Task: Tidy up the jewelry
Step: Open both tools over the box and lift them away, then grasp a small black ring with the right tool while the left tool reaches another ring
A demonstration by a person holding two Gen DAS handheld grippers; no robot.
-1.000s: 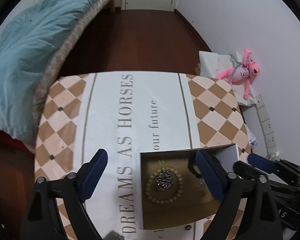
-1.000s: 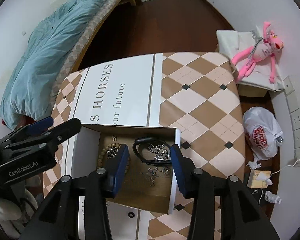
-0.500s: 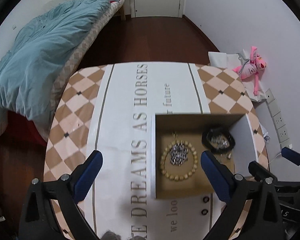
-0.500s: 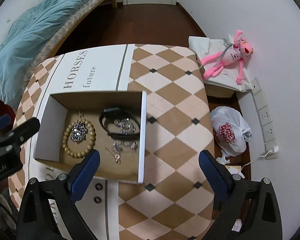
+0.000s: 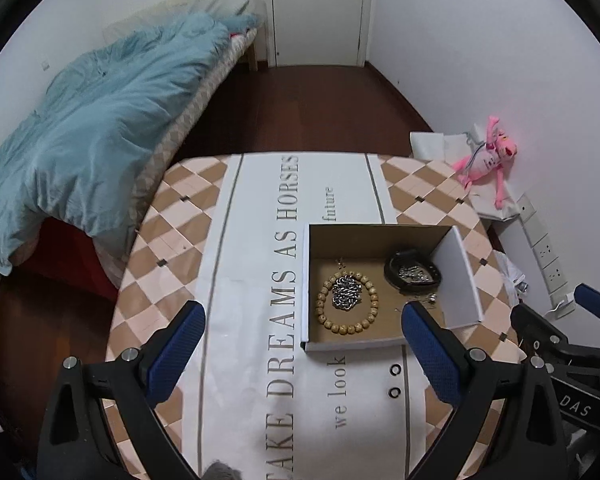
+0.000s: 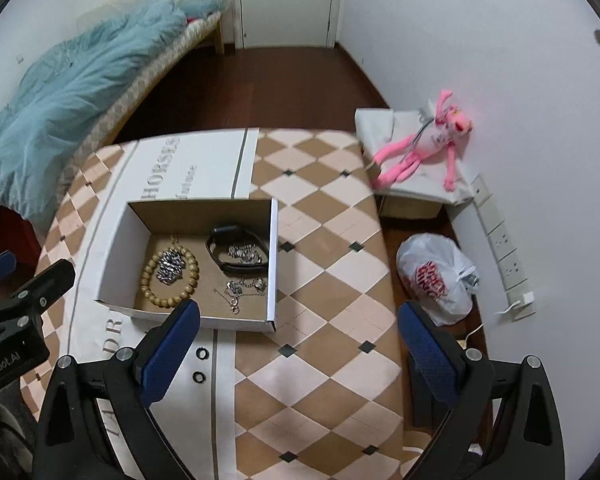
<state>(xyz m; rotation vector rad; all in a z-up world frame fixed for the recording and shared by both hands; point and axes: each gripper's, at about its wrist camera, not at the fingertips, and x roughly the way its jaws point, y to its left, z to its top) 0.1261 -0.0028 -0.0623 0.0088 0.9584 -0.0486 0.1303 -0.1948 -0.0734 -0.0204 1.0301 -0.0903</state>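
one open box [image 6: 116, 264], wooden bead bracelet [image 6: 170, 278]

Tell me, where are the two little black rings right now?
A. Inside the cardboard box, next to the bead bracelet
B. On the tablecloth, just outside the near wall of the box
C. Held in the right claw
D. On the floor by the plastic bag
B: the two black rings lie on the white strip of the tablecloth, outside the cardboard box, and both claws are open and empty.
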